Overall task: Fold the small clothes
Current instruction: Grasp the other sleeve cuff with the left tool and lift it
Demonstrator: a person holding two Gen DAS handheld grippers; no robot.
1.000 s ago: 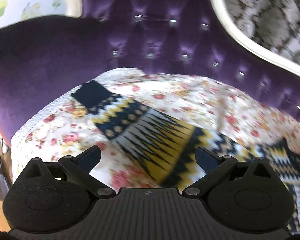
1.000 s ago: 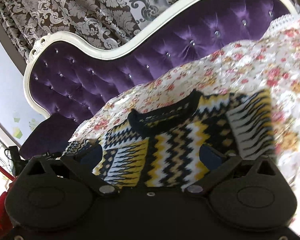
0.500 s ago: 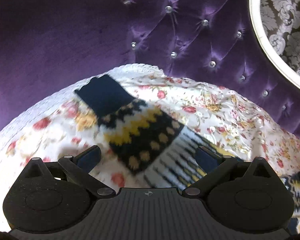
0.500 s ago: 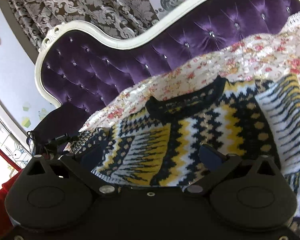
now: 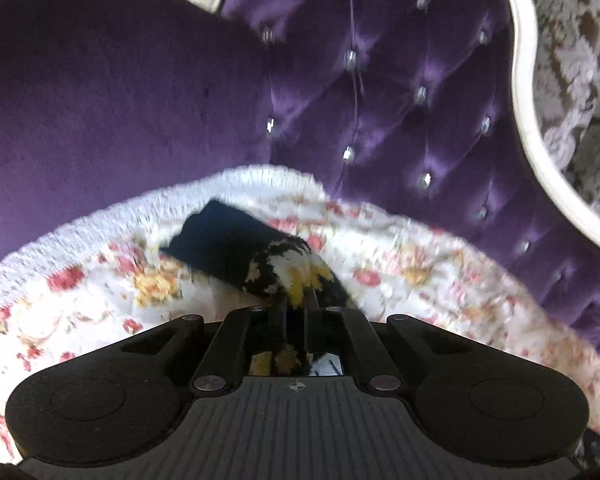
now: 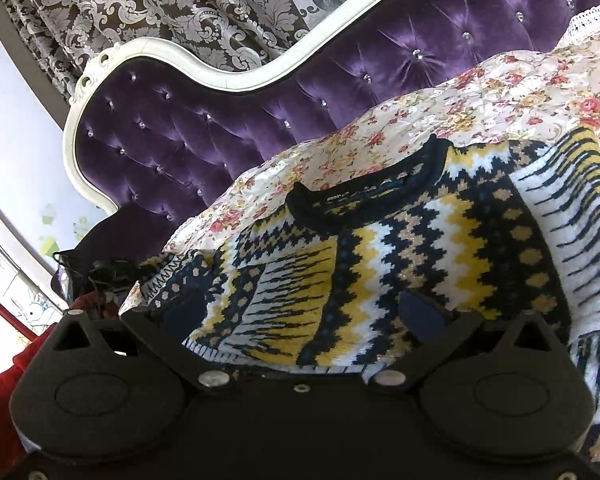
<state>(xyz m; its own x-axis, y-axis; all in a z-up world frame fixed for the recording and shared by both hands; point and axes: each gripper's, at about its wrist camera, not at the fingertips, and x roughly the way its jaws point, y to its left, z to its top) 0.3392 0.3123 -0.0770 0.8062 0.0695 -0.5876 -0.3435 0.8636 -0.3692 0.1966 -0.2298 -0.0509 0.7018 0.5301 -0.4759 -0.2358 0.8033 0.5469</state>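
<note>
Now one patterned knit sweater on floral quilt, left gripper clamped on its sleeve, slightly blurred, right gripper spread wide, apparently holding nothing.

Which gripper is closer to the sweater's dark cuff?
Left. The left gripper is clamped on the sleeve just below the cuff; the right gripper hangs open over the sweater's body.

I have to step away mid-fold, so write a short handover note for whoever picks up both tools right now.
Left tool: jaws have just been closing and are now shut on the sweater sleeve, near its dark cuff.
Right tool: open, hovering over the sweater body, gripping nothing.
Sweater lies spread on the floral cover of the purple sofa.
Done: sleeve grasped. Left: fold the sleeve in, then the rest.
</note>
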